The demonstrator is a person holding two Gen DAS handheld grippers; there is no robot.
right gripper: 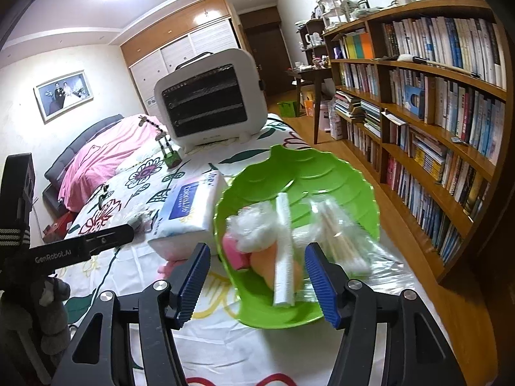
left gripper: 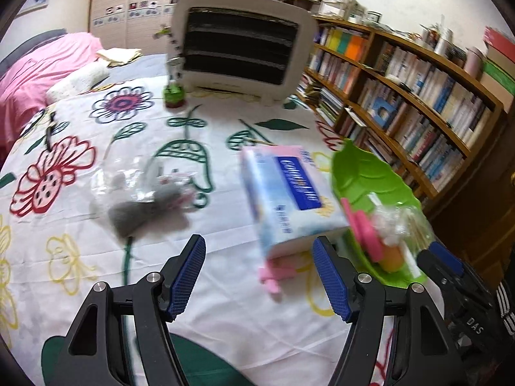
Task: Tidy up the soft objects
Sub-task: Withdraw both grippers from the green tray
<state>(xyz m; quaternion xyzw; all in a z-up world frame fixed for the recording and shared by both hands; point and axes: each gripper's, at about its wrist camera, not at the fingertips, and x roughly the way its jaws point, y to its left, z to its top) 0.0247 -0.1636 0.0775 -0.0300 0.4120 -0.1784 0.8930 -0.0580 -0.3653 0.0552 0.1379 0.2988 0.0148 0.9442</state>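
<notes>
A green leaf-shaped tray [right gripper: 289, 173] [left gripper: 360, 167] lies on the flowered bed sheet. It holds a pink sponge [right gripper: 233, 252], an orange sponge [right gripper: 262, 265], a white roll [right gripper: 283, 257], a clear bag of cotton balls [right gripper: 254, 228] and a bag of cotton swabs [right gripper: 338, 241]. A tissue pack [left gripper: 286, 193] [right gripper: 190, 212] lies left of the tray. A grey plush toy [left gripper: 145, 212] in clear wrap lies further left. My left gripper [left gripper: 259, 276] is open and empty, above the sheet before the tissue pack. My right gripper [right gripper: 257, 276] is open and empty, just before the tray.
A white heater [left gripper: 241, 48] [right gripper: 209, 103] stands at the far end of the bed beside a small green ornament [left gripper: 173, 95]. A small pink object [left gripper: 273, 276] lies below the tissue pack. A bookshelf [right gripper: 434, 112] lines the right wall. A pink blanket [right gripper: 106, 157] is at the far left.
</notes>
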